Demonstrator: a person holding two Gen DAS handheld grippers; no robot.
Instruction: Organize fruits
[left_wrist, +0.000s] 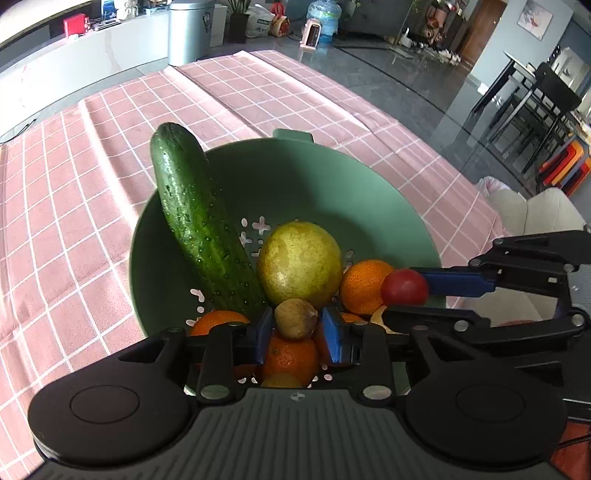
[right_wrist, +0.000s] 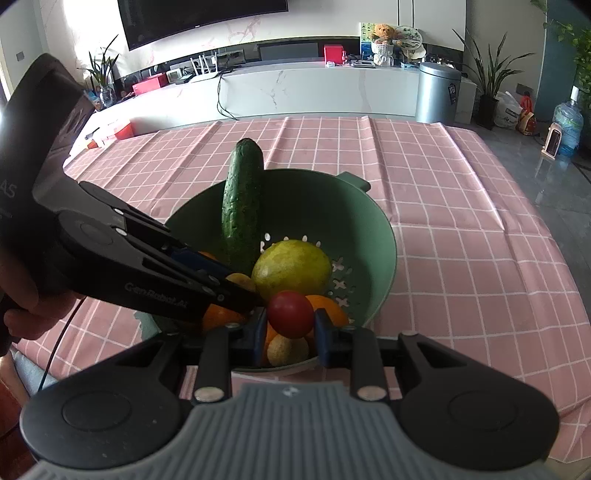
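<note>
A green colander bowl (left_wrist: 314, 184) (right_wrist: 314, 206) stands on the pink checked cloth. In it a cucumber (left_wrist: 195, 218) (right_wrist: 242, 206) leans on the far left rim, beside a large yellow-green fruit (left_wrist: 299, 262) (right_wrist: 291, 271) and several oranges (left_wrist: 362, 286) (right_wrist: 328, 306). My left gripper (left_wrist: 295, 326) (right_wrist: 242, 286) reaches into the bowl's near side. A small brown fruit (left_wrist: 295, 321) sits between its blue pads on top of an orange (left_wrist: 290, 356), with a slight gap at the right pad. My right gripper (right_wrist: 290, 325) (left_wrist: 406, 299) is shut on a red tomato (right_wrist: 290, 314) (left_wrist: 404, 287) above the bowl's near right side.
The pink checked tablecloth (left_wrist: 92, 240) (right_wrist: 461, 221) spreads left, right and beyond the bowl. A hand (right_wrist: 22, 310) holds the left gripper's handle. A grey bin (right_wrist: 437, 92) stands past the table's far edge, and dark chairs (left_wrist: 546, 103) stand on the floor to the right.
</note>
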